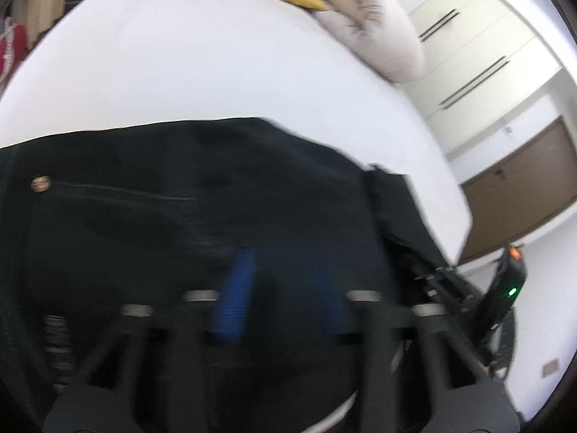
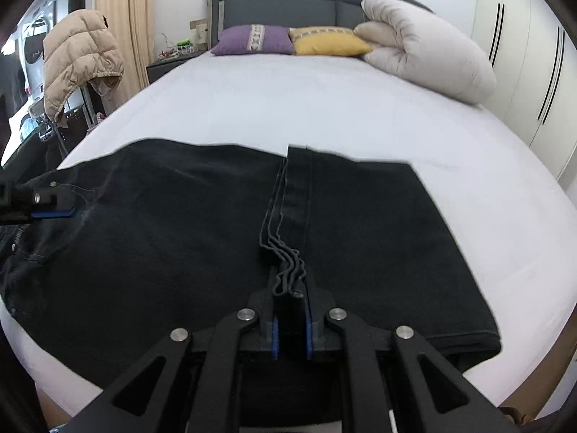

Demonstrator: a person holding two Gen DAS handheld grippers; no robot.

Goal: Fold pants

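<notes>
Left gripper (image 1: pixel 285 288) is standing wide apart over the black pants (image 2: pixel 180 231), nothing pinched between its blue pads, blurred in its own view. The pants are lying folded across the near end of the white bed (image 2: pixel 288 101). Right gripper (image 2: pixel 291 324) is clamping narrow on the stacked hems. Further back, purple pillow (image 2: pixel 254 40), yellow pillow (image 2: pixel 328 42) and rolled duvet (image 2: pixel 429 50) are sitting well clear.

You will find nothing legible here. The metal button (image 1: pixel 40 183) on the black pants (image 2: pixel 180 238), off to the left of and beyond your left fingers (image 1: pixel 234 303), bears embossing too blurred to read. The patterned band on the purple pillow (image 2: pixel 258 39), far beyond your right fingers (image 2: pixel 274 339), carries ornament, not letters.
</notes>
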